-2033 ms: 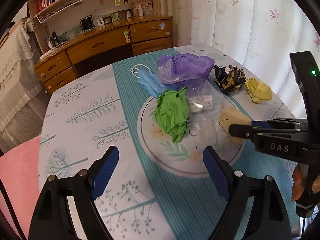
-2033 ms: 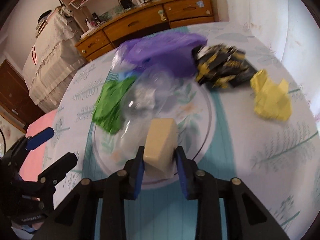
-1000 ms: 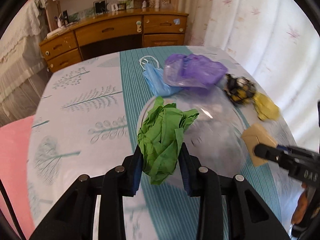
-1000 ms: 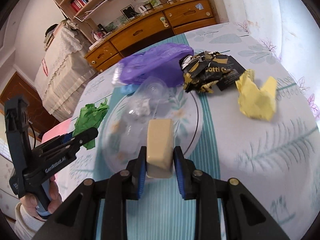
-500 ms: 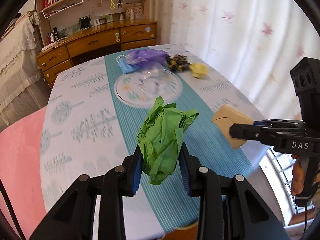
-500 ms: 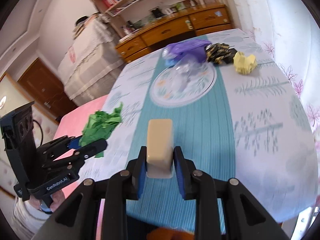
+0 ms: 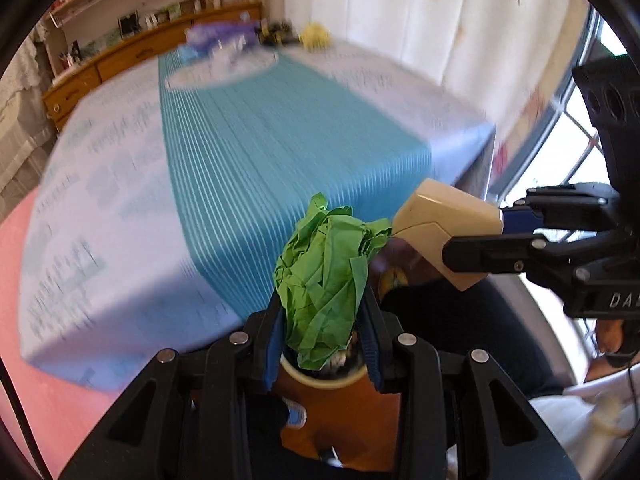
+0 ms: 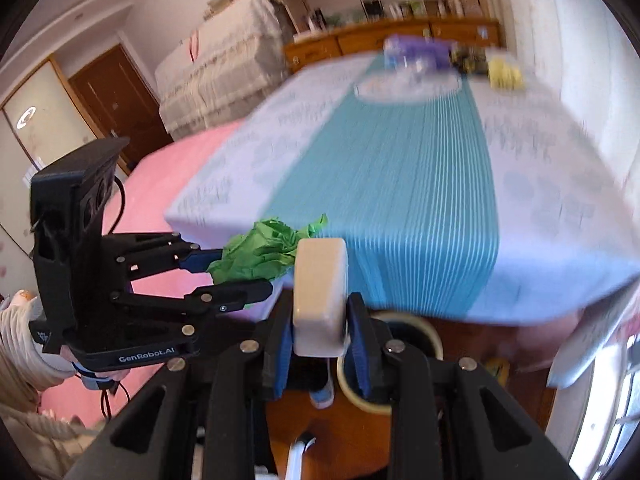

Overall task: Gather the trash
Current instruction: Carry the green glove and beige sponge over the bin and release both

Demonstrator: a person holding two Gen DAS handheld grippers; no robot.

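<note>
Two pieces of trash are shown mid-carry, clear of the near edge of the table with its blue-striped, leaf-printed cloth. The left gripper is clamped on a crumpled wad of green paper, whose long axis stands roughly upright between the pads. The right gripper is clamped on a beige faceted plastic block, its long axis running along the fingers. Directly below both, a round cream-rimmed bin is seen on the wooden floor. Neither piece has been released. A purple plastic bag, a dark wrapper and a yellow crumpled paper remain at the table's far end.
</note>
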